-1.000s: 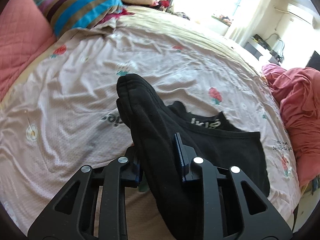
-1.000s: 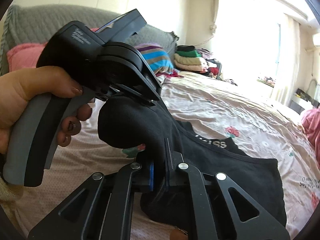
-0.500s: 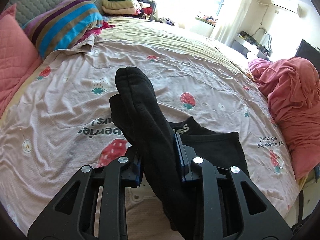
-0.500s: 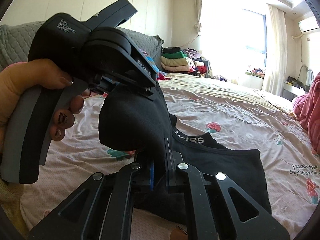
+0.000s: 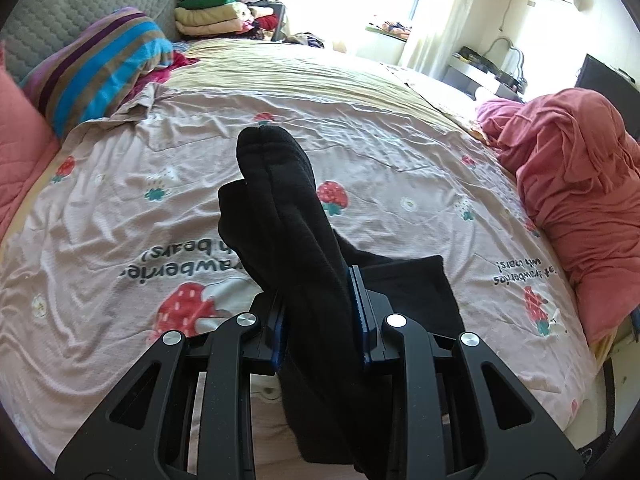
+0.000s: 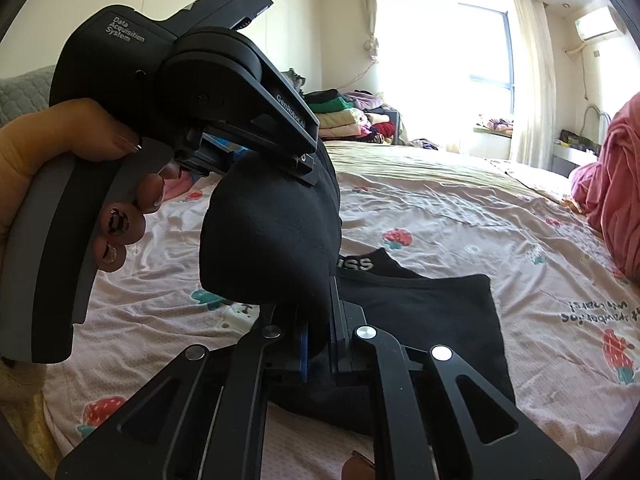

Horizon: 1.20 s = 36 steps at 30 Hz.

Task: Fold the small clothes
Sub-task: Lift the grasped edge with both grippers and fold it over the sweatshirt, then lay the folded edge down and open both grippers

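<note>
A striped pillow (image 5: 100, 64) lies far left of the jaws. Both grippers clamp a black sock pair (image 5: 288, 208): left gripper (image 5: 320, 320), right gripper (image 6: 320, 340). Black underwear (image 6: 432, 312) lies beneath, on the strawberry-print bed (image 5: 400, 160). Red bedding (image 5: 576, 184) is heaped right.

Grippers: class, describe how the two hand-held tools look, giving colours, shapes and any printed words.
Left gripper: black body, grey-edged curved handle, white print "Data Acquisition System" and "GenRobot". Right gripper: black cut-out linkage arms, silver rivets, blue-edged jaws. Hand has dark patterned nail polish.
</note>
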### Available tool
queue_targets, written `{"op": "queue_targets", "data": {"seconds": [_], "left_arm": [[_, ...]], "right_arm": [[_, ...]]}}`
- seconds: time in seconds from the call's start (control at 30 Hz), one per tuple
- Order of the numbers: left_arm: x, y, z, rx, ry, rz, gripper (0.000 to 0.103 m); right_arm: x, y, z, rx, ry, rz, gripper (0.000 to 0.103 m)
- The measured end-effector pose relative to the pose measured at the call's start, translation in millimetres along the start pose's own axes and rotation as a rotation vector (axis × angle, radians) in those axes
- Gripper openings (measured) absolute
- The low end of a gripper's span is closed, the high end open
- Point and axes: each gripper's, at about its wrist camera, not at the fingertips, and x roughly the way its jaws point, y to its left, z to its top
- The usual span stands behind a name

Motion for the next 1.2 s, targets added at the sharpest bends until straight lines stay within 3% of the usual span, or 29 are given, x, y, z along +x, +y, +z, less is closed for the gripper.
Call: {"op": "queue_targets", "data": {"seconds": [0.67,1.2], "left_arm": [[50.0,-79.9,-10.7,0.101,0.090,-0.034,0.019],[105.6,-112.6,-30.8,0.140,0.189,-0.021,0.026]], "right_arm": [[-14.5,-62.9,-31.8,0.170,0.059,-0.022,0.006],[-0.8,-106.0,-62.1,0.392,0.182,0.053,0.007]]}}
